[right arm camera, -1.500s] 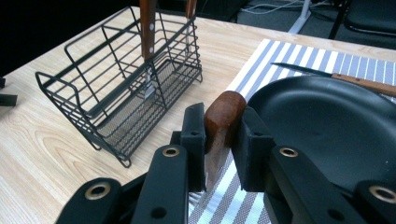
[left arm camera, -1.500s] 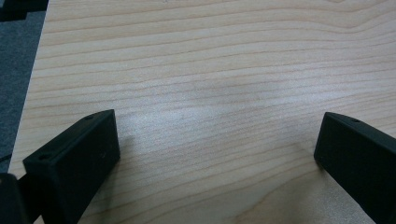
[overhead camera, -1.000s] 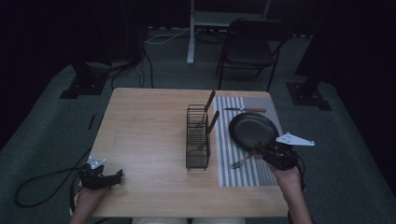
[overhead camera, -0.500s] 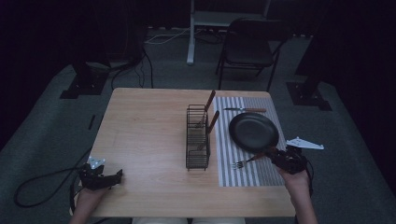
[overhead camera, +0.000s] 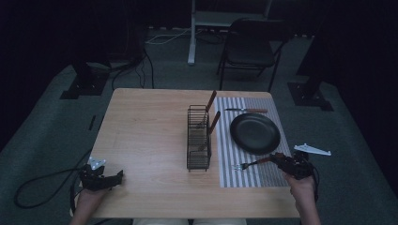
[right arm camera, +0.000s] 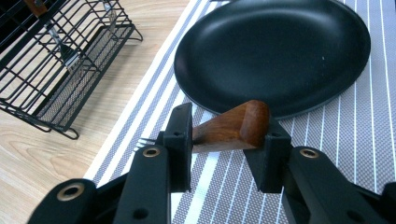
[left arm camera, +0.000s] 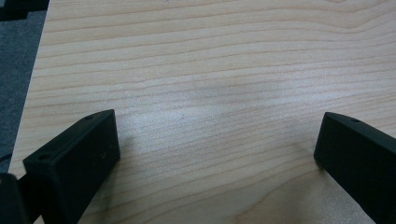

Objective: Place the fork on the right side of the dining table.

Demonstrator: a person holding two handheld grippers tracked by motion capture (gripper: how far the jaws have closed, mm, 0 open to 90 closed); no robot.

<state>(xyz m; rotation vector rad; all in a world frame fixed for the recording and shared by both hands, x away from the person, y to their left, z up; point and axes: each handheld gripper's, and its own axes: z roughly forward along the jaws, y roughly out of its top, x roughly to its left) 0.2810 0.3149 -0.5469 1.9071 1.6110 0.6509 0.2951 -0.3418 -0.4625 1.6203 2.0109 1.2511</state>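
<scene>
A fork [overhead camera: 251,164] with a brown wooden handle [right arm camera: 233,126] lies on the striped placemat [overhead camera: 244,176], just in front of the black plate [overhead camera: 255,133]. My right gripper [overhead camera: 277,159] sits low at the mat's near right, and the handle's end lies between its jaws [right arm camera: 229,135]. Those jaws have just been opening and no longer clamp the handle. The fork's tines point left toward the wire rack [overhead camera: 198,140]. My left gripper [overhead camera: 115,177] rests at the table's near left corner, jaws [left arm camera: 215,135] wide apart over bare wood.
Two wooden-handled utensils [overhead camera: 211,101] stand in the black wire rack [right arm camera: 56,70] at the table's middle. A knife [overhead camera: 246,110] lies on the mat behind the plate [right arm camera: 271,51]. A chair [overhead camera: 253,47] stands beyond the table [overhead camera: 145,131].
My right gripper has moved right and down toward the near edge, bringing the fork's handle onto the mat. My left gripper has stayed still.
</scene>
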